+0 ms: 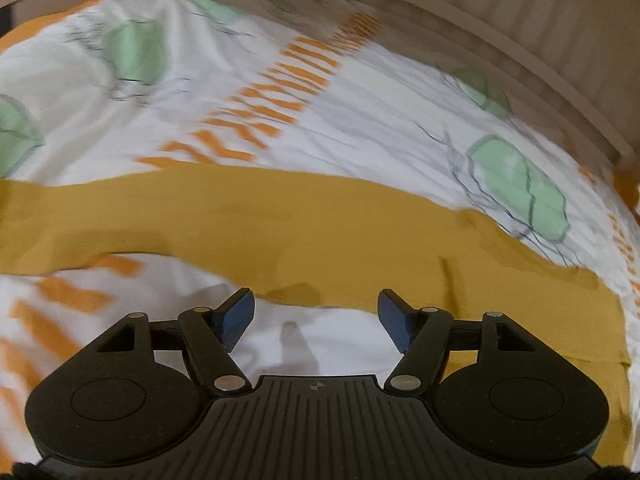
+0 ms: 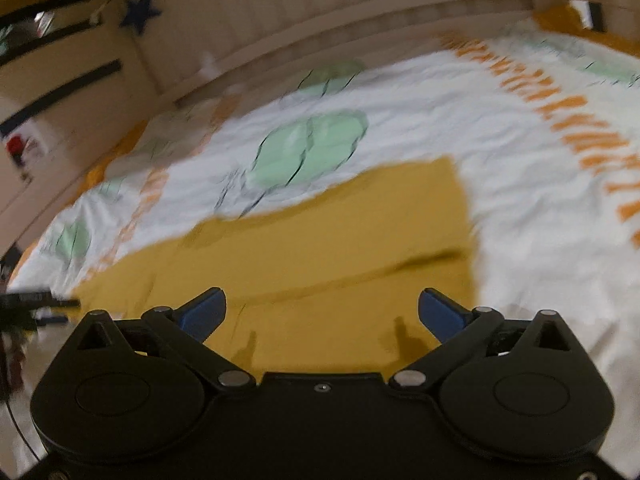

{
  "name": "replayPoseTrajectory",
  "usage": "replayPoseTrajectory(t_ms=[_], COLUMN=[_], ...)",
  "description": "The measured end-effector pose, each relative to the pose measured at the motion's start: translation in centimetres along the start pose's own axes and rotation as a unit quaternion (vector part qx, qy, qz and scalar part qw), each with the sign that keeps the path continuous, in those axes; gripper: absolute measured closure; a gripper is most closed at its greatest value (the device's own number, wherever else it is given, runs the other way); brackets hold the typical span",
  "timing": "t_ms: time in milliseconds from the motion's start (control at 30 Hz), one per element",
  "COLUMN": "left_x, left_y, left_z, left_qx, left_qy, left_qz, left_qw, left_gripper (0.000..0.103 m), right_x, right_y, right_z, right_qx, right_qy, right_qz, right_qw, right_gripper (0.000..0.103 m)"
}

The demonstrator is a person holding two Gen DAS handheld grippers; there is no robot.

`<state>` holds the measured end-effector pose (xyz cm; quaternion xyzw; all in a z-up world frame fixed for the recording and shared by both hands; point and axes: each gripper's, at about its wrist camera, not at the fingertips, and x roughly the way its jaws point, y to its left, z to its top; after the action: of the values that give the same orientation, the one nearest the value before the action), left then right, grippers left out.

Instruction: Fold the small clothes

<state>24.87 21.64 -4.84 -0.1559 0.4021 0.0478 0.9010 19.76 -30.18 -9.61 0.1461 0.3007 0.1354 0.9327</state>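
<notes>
A mustard-yellow garment point(image 1: 256, 216) lies flat on the patterned bed sheet point(image 1: 360, 112), stretching across the left wrist view from left to right. My left gripper point(image 1: 316, 306) is open and empty, its blue pads just short of the garment's near edge. In the right wrist view the same garment point(image 2: 320, 248) spreads in front of my right gripper point(image 2: 322, 306), which is open and empty and hovers over the cloth. Both views are blurred by motion.
The sheet point(image 2: 520, 200) is white with green shapes and orange stripes. A beige bed frame point(image 1: 500, 40) rims the far side. A wall with a blue star point(image 2: 140, 10) stands at the left of the right wrist view. Part of the other gripper point(image 2: 28, 304) shows at the left edge.
</notes>
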Motion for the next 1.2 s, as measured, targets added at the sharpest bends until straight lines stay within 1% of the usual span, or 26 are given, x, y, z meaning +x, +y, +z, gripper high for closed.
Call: replayPoseTrajectory(t_ms=[100, 233, 367, 533, 667, 733, 833, 967, 1100, 1200], left_x=[-1.3, -2.9, -4.2, -4.9, -4.6, -4.0, -3.0, -2.5, -1.6, -1.5], left_y=[2.7, 6.7, 10.8, 15.7, 18.8, 19.9, 20.9, 21.5, 21.6, 21.4], left_z=[0.5, 1.6, 3.1, 4.5, 4.7, 4.6, 4.1, 3.9, 4.1, 4.1], left_qx=[-0.025, -0.064, -0.098, -0.141, -0.164, -0.167, -0.175, -0.178, -0.170, -0.172], left_qy=[-0.012, -0.030, -0.044, -0.048, -0.036, -0.023, -0.005, -0.008, -0.005, -0.011], left_qz=[0.010, 0.022, 0.031, 0.044, 0.056, 0.058, 0.051, 0.057, 0.067, 0.076], left_qw=[0.9996, 0.9973, 0.9937, 0.9878, 0.9842, 0.9839, 0.9832, 0.9824, 0.9831, 0.9821], left_gripper=[0.036, 0.036, 0.035, 0.034, 0.034, 0.034, 0.034, 0.033, 0.032, 0.032], right_x=[1.3, 2.8, 3.5, 4.3, 5.0, 5.4, 6.0, 6.6, 6.7, 6.7], right_y=[1.7, 3.8, 5.5, 7.3, 8.8, 9.5, 10.3, 11.2, 11.6, 11.6], right_z=[-2.1, -3.8, -4.3, -4.4, -4.6, -4.7, -5.0, -5.4, -5.4, -5.4], right_qx=[-0.014, -0.029, -0.038, -0.039, -0.047, -0.050, -0.058, -0.070, -0.072, -0.072], right_qy=[0.018, 0.029, 0.027, 0.032, 0.041, 0.048, 0.057, 0.069, 0.073, 0.073], right_qz=[0.006, 0.004, 0.004, 0.012, 0.019, 0.023, 0.028, 0.032, 0.032, 0.032], right_qw=[1.000, 0.999, 0.999, 0.999, 0.998, 0.997, 0.996, 0.995, 0.994, 0.994], right_gripper=[0.001, 0.001, 0.001, 0.001, 0.001, 0.001, 0.001, 0.001, 0.001, 0.001])
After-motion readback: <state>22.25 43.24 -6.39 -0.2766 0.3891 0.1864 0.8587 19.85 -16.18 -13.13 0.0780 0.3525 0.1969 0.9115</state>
